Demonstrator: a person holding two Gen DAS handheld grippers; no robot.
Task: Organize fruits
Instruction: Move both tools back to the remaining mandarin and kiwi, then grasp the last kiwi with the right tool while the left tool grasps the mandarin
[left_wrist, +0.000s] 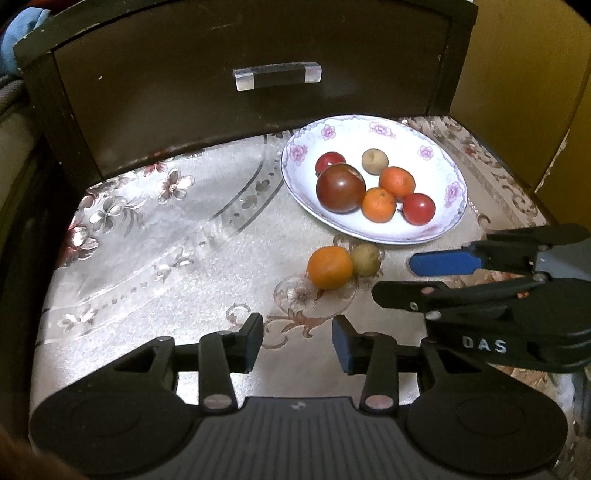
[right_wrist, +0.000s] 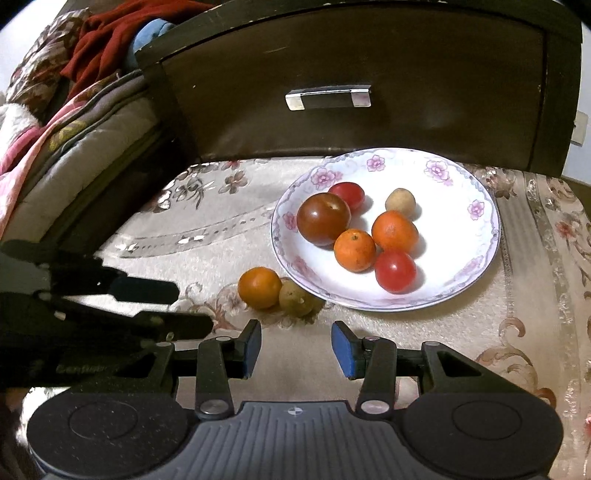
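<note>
A white floral plate (left_wrist: 439, 162) (right_wrist: 476, 236) holds a large dark tomato (left_wrist: 340, 188) (right_wrist: 323, 218), two small red tomatoes, two oranges and a small tan fruit. An orange (left_wrist: 330, 267) (right_wrist: 259, 282) and a small tan fruit (left_wrist: 365, 259) (right_wrist: 295, 298) lie touching on the cloth just in front of the plate. My left gripper (left_wrist: 297, 341) (right_wrist: 184, 308) is open and empty, short of the loose orange. My right gripper (right_wrist: 295, 345) (left_wrist: 393, 280) is open and empty, just short of the loose tan fruit.
A dark wooden drawer front with a clear handle (left_wrist: 277, 75) (right_wrist: 328, 97) stands behind the plate. The surface is covered by a floral cloth (left_wrist: 166, 240). Folded bedding (right_wrist: 66, 122) lies to the left.
</note>
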